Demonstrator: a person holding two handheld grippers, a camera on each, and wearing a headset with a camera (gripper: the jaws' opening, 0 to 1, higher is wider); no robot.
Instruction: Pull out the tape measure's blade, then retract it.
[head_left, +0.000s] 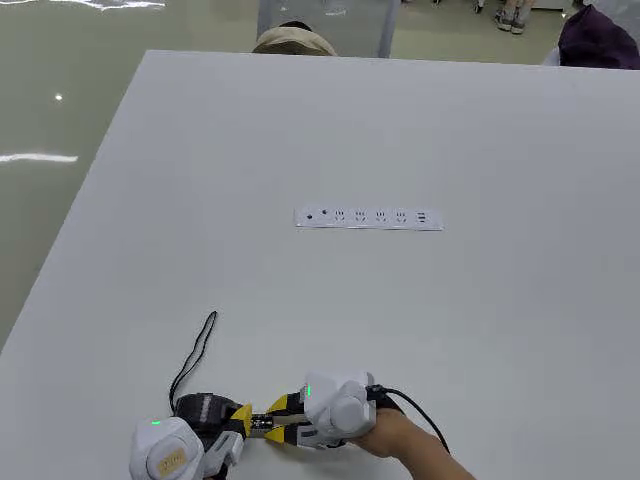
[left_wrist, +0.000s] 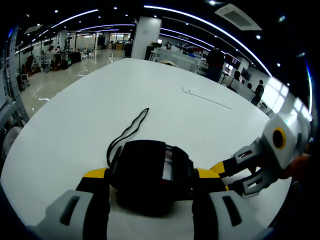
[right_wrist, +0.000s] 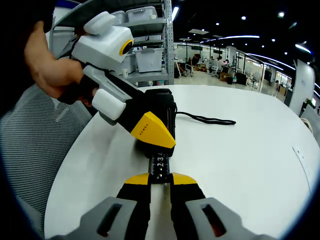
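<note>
The black tape measure (left_wrist: 150, 177) lies near the table's front edge, and my left gripper (left_wrist: 152, 192) is shut on its case (head_left: 205, 410). Its black wrist strap (head_left: 193, 358) trails away across the table (left_wrist: 127, 131). A short length of the blade (right_wrist: 160, 165), with numbers printed on it, sticks out of the case (right_wrist: 159, 112). My right gripper (right_wrist: 160, 180) is shut on the blade's end. In the head view the two grippers meet tip to tip, the left gripper (head_left: 240, 420) on the left and the right gripper (head_left: 272, 420) on the right, with the blade (head_left: 261, 425) between them.
A white power strip (head_left: 368, 218) lies flat in the middle of the white table (head_left: 400, 130). Shelves with storage bins (right_wrist: 147, 57) stand behind the person. Chairs and other people are beyond the table's far edge.
</note>
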